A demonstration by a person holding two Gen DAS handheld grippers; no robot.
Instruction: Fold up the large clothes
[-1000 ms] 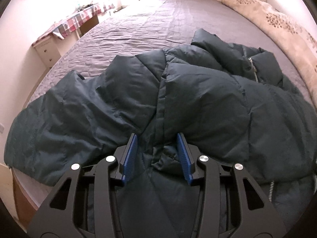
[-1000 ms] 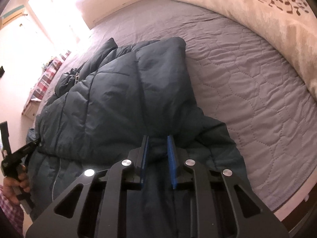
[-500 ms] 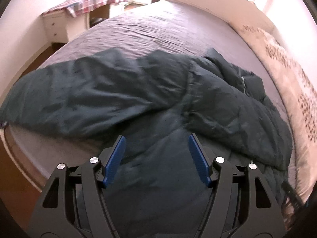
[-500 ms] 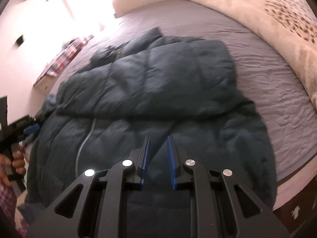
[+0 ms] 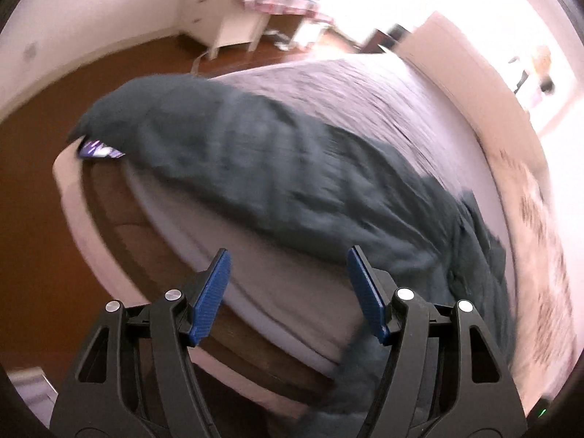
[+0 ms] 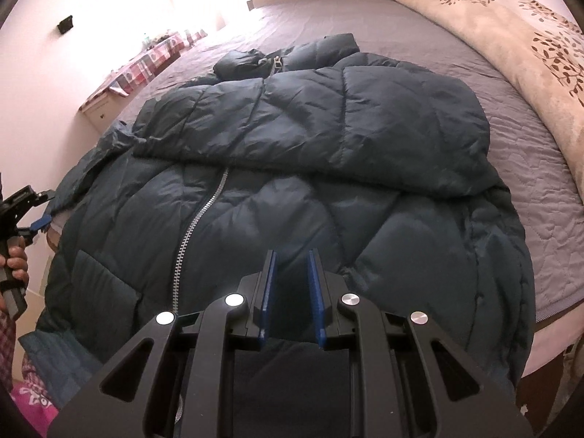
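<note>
Left tongs (image 5: 288, 284): jaws wide, having just been opening, nothing between them, positioned over the bed (image 5: 365, 84) edge beside the jacket (image 6: 292, 168). Right tongs (image 6: 291, 277): jaws narrow; grip on the jacket hem below them cannot be determined. The dark quilted jacket lies spread across the bed, zipper (image 6: 199, 222) visible.

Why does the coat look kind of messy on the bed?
The coat isn't lying flat on the bed. Its bottom and left edge hang over the side, and the top part is bunched in a lump near the collar.
</note>
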